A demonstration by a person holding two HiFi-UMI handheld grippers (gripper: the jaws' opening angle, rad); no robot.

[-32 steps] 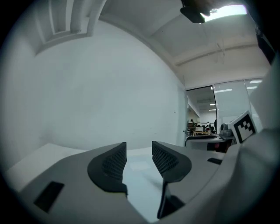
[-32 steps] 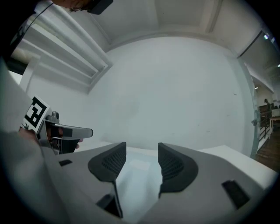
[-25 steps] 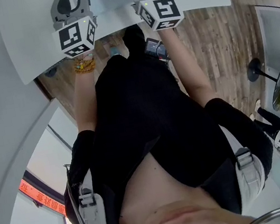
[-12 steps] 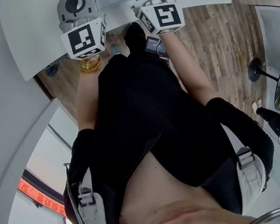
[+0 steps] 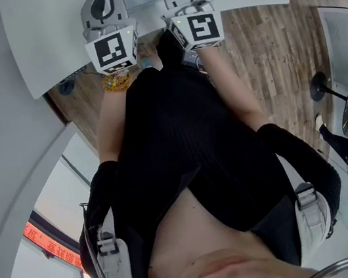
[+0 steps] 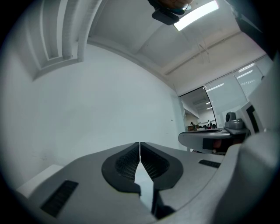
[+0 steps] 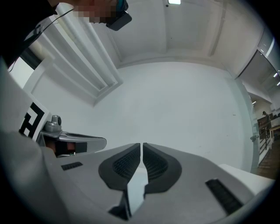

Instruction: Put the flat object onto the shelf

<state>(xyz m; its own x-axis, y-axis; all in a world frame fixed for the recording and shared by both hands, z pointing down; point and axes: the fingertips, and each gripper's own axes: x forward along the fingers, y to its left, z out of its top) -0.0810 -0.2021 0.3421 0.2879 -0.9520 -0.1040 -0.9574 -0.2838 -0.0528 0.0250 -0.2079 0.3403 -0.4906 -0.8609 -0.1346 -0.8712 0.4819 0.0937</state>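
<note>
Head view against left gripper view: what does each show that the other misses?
Head view only: the person's black top, a beaded bracelet, the wooden floor. Left gripper view only: the jaws of the left tool, which have just been closing and now meet on nothing, and a ceiling light. Both: the left tool with the right tool alongside.

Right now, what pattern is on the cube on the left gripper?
The cube is white with black blocky square markers; the head view shows it best.
</note>
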